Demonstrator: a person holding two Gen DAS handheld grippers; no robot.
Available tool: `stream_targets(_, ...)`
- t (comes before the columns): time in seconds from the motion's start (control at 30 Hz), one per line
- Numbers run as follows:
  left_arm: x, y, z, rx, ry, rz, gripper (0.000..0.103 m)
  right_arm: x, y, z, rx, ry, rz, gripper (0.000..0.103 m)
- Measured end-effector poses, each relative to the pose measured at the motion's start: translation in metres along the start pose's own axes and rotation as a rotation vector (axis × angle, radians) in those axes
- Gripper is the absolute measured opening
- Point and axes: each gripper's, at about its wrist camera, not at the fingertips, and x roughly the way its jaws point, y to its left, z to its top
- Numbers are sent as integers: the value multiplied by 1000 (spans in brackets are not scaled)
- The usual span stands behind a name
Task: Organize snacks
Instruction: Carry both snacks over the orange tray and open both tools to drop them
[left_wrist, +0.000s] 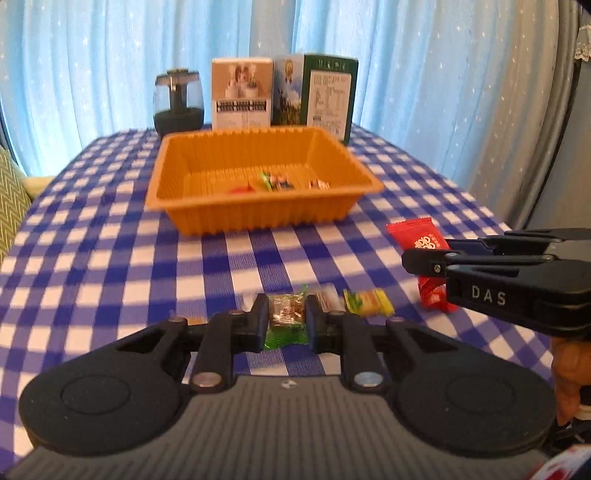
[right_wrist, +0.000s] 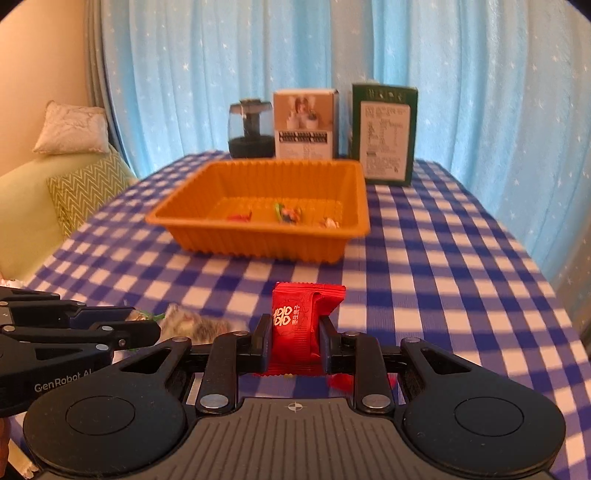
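My left gripper (left_wrist: 287, 317) is shut on a green-wrapped candy (left_wrist: 287, 314), held just above the checked tablecloth. My right gripper (right_wrist: 294, 334) is shut on a red snack packet (right_wrist: 301, 317); the same packet (left_wrist: 415, 236) shows at the right of the left wrist view, pinched by the right gripper (left_wrist: 428, 264). A yellow-green candy (left_wrist: 367, 302) lies on the cloth just right of the left fingers. The orange ribbed tray (left_wrist: 207, 210) (right_wrist: 221, 240) stands ahead in the middle of the table with a few small candies (left_wrist: 277, 181) (right_wrist: 288, 214) inside. The left gripper (right_wrist: 147, 330) enters the right wrist view from the left.
Behind the tray stand a dark glass jar (left_wrist: 178, 101) (right_wrist: 252, 127), a white box (left_wrist: 242, 92) (right_wrist: 304, 123) and a green box (left_wrist: 325, 92) (right_wrist: 384, 133), before a blue curtain. A sofa with cushions (right_wrist: 70, 192) lies off the table's left side. A blurred wrapper (right_wrist: 192, 325) rests near the left gripper.
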Motion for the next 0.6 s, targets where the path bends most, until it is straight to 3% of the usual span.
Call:
stream_targets(0.33, 20, 25, 56, 5, -83, 30, 18, 34, -6, 61, -8, -68, 36, 26)
stream_targets(0.6, 61, 56, 93, -36, -97, 50, 18, 73, -16, 95, 32, -75, 47, 26)
